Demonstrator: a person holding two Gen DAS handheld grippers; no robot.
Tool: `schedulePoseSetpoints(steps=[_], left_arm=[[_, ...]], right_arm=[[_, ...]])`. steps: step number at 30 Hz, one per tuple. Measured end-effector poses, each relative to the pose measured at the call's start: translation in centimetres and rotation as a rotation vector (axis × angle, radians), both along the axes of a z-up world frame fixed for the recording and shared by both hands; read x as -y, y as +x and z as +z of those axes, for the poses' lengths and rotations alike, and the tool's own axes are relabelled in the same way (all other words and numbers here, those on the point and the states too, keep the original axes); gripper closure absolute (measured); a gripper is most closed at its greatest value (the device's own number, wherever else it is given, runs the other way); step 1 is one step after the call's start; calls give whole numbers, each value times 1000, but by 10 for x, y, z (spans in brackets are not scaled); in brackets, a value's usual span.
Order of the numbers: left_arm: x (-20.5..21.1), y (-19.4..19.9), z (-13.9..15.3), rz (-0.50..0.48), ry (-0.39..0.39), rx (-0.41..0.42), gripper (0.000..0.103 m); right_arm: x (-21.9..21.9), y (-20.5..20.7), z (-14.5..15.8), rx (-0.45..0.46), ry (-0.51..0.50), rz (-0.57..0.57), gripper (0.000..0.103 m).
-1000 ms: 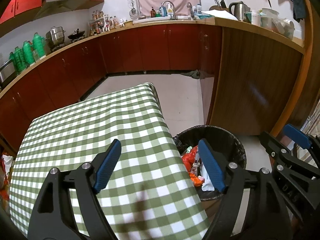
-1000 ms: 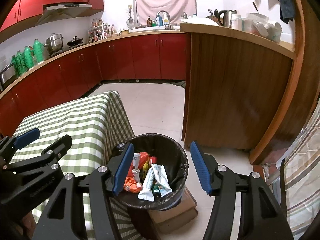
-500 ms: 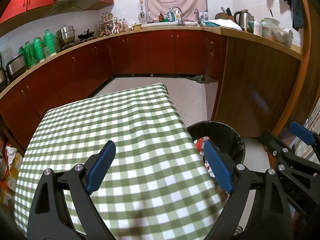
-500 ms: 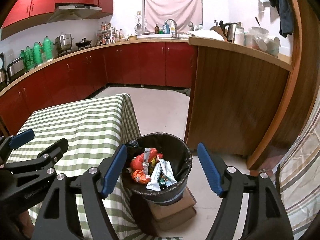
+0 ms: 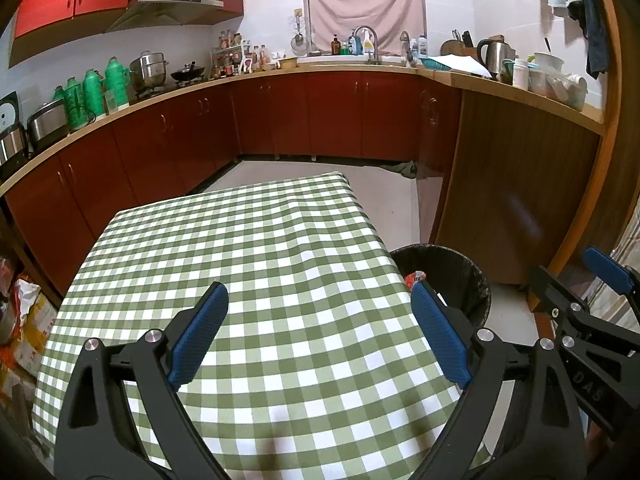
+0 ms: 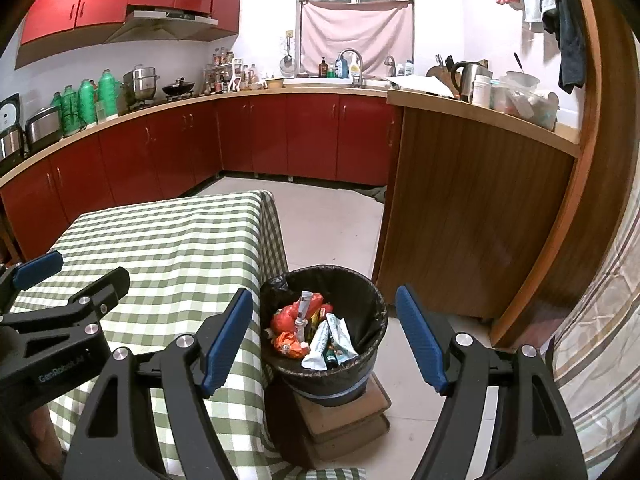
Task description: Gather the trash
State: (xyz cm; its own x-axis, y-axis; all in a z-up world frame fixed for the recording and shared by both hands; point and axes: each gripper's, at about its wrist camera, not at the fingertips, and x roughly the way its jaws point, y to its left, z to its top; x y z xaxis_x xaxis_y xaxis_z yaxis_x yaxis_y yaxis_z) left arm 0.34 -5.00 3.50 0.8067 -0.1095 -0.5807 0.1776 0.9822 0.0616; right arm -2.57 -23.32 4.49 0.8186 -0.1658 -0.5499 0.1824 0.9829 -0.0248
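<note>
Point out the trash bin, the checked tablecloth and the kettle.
trash bin [image 6: 370, 300]: right wrist view, on the black liner inside its far wall.
checked tablecloth [image 5: 256, 264]: left wrist view, on its bare middle.
kettle [image 5: 493, 53]: left wrist view, on its steel body.

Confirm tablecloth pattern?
Green-and-white check, like gingham. The tablecloth shows best in the left wrist view, where it fills the middle of the frame.

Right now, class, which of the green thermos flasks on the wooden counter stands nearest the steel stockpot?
The tallest green thermos flask, at the right end of the row, stands nearest the steel stockpot; the other flasks stand further left.
</note>
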Motion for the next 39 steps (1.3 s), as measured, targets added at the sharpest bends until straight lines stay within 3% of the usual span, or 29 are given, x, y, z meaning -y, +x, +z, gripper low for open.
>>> schedulePoseSetpoints(steps=[39], left_arm=[[-1, -4, 3, 2, -6, 6, 13]], right_arm=[[-1, -2, 4, 9, 0, -2, 31]])
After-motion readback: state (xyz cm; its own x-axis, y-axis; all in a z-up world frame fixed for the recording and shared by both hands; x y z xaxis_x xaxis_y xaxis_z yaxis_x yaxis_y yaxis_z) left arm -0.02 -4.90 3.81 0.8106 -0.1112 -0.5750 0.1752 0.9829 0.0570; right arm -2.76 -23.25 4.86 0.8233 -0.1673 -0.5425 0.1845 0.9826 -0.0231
